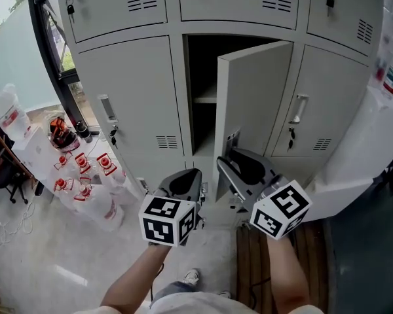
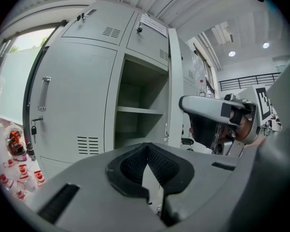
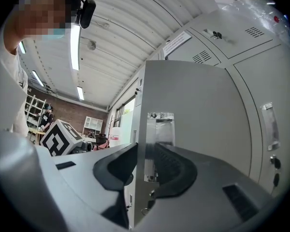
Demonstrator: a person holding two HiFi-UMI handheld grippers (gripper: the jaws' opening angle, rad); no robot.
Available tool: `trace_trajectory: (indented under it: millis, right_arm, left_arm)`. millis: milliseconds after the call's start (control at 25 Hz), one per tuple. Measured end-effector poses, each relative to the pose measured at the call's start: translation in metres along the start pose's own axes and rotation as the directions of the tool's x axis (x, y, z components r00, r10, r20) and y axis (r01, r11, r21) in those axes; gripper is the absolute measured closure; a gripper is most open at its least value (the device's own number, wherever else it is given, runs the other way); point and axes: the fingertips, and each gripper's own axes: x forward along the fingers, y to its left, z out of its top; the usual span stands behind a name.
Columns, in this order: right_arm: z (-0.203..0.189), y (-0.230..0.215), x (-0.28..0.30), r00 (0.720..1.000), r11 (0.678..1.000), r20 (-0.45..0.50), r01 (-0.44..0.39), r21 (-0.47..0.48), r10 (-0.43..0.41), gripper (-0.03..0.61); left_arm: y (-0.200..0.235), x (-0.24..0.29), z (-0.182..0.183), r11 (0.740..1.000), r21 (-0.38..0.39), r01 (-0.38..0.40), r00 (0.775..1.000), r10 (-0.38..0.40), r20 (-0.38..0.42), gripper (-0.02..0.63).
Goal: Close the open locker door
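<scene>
The locker door [image 1: 255,103] stands at the centre of the head view. It is swung out from the dark compartment [image 1: 200,70], with its hinge side at the right. The door is plain pale-grey sheet metal, with a latch fitting [image 1: 232,139] near its lower free edge. The right gripper [image 1: 233,162] clamps that free edge, one pad on each face. The left gripper [image 1: 195,174], at lower centre-left, has its jaws together and holds nothing. It is clear of the door.

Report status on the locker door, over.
Left gripper shut, empty. Right gripper has its jaws astride the door edge; grip unconfirmed. Door open. Nothing sticks out of the locker.
</scene>
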Motion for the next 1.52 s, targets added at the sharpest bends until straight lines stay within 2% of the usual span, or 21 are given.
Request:
trace_trajectory:
  millis: [360, 800, 1520]
  right_arm:
    - [-0.007, -0.007, 0.042, 0.999, 0.999, 0.012, 0.033, 0.007, -0.033, 0.476]
    - [-0.016, -0.027, 0.092, 0.993, 0.993, -0.002, 0.116, 0.002, -0.116, 0.479]
    - [-0.027, -0.066, 0.144, 0.980, 0.980, -0.037, 0.197, 0.000, -0.197, 0.511]
  left_arm:
    - [0.038, 0.009, 0.007, 1.000, -0.003, -0.009, 1.000, 0.009, 0.012, 0.607]
    - [0.078, 0.024, 0.019, 1.000, -0.008, -0.012, 0.999, 0.013, 0.034, 0.607]
    - [0.121, 0.058, 0.028, 1.000, -0.024, 0.003, 0.998, -0.002, 0.058, 0.607]
